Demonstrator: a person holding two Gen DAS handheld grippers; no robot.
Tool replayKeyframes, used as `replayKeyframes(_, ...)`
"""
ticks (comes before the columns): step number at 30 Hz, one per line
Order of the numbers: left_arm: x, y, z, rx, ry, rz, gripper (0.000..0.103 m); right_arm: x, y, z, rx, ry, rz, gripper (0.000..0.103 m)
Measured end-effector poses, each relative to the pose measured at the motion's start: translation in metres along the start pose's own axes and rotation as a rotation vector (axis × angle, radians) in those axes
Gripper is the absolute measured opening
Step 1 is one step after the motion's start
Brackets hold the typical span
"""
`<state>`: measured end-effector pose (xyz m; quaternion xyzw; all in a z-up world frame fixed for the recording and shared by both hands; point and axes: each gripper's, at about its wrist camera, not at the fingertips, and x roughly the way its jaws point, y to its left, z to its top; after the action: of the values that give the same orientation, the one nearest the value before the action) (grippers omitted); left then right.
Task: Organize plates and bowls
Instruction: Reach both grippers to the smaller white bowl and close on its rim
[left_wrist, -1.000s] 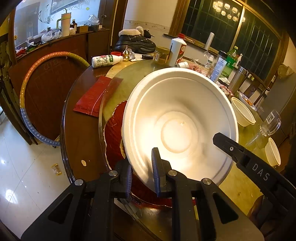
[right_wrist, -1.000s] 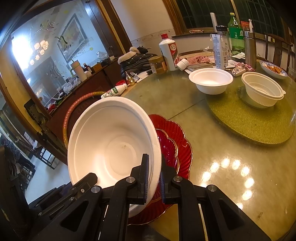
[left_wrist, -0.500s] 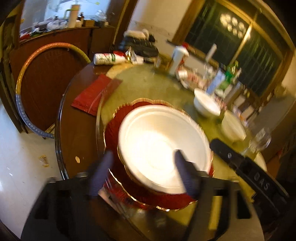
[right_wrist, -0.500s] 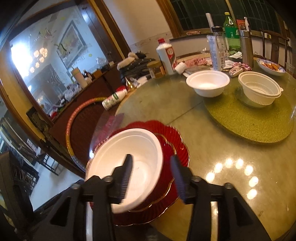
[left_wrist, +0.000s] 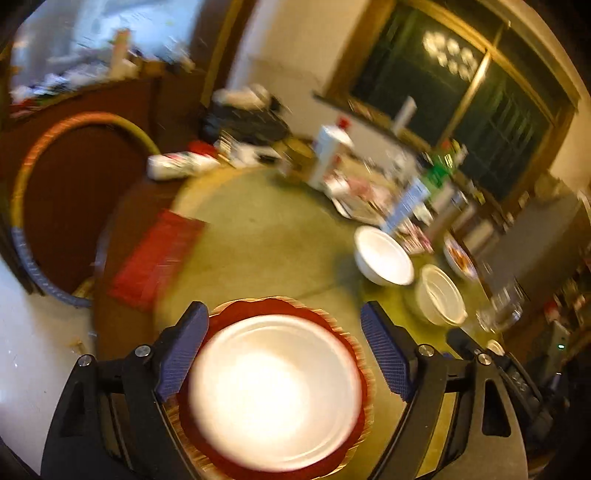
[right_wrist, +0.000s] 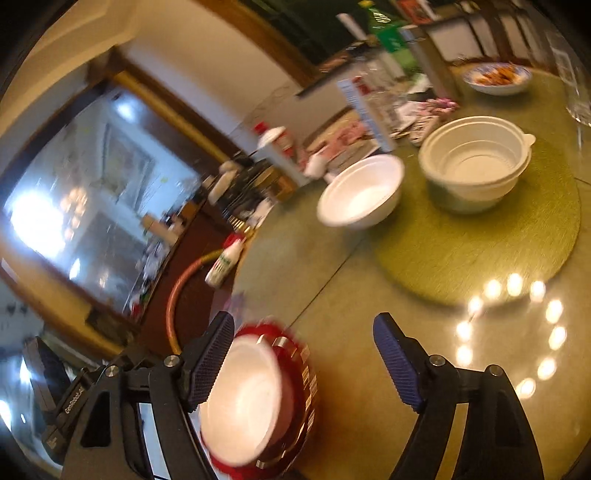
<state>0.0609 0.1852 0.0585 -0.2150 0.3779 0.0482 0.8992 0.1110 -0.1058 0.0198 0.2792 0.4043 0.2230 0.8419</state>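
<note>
Cluttered with bottles, jars and papers along its far side, a round glass-topped surface is being shown in a warmly lit dining room with dark windows behind. Near its front edge, a big white bowl is being carried by a stack of red plates; that part of the tidying is judged done, since the bowl is being held by nothing. The left claw is being kept spread wide, its jaws having just been opening, with the bowl seen between and below its blue pads but not being pressed by them. The right claw is likewise being held spread, its jaws having just been opening too; the same bowl is being seen just beside its left pad, untouched as far as the blur allows.

Further back, a smaller white bowl is being left on its own at the edge of a green round mat, and a ribbed plastic container is being left on that mat. A small dish of food is being seen beyond them. These loose pieces are judged to be what is left to gather.
</note>
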Motion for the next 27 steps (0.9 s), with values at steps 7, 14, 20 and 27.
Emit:
replayKeyframes(7, 0.114, -0.069, 0.051, 0.027, 0.21, 0.029, 0.085, 0.052, -0.041, 0.071, 0.165, 0.1, -0.005, 0.071)
replayKeyframes(14, 0.213, -0.1, 0.067, -0.05, 0.353, 0.056, 0.085, 0.097, -0.064, 0.116, 0.219, 0.12, -0.07, 0.059)
replayKeyframes(20, 0.268, -0.112, 0.06, -0.068, 0.464, 0.107, 0.085, 0.126, -0.074, 0.128, 0.238, 0.134, -0.146, 0.056)
replayKeyframes(27, 0.257, -0.125, 0.043, 0.103, 0.487, 0.15, 0.015, 0.126, -0.075, 0.119, 0.188, 0.131, -0.185, 0.006)
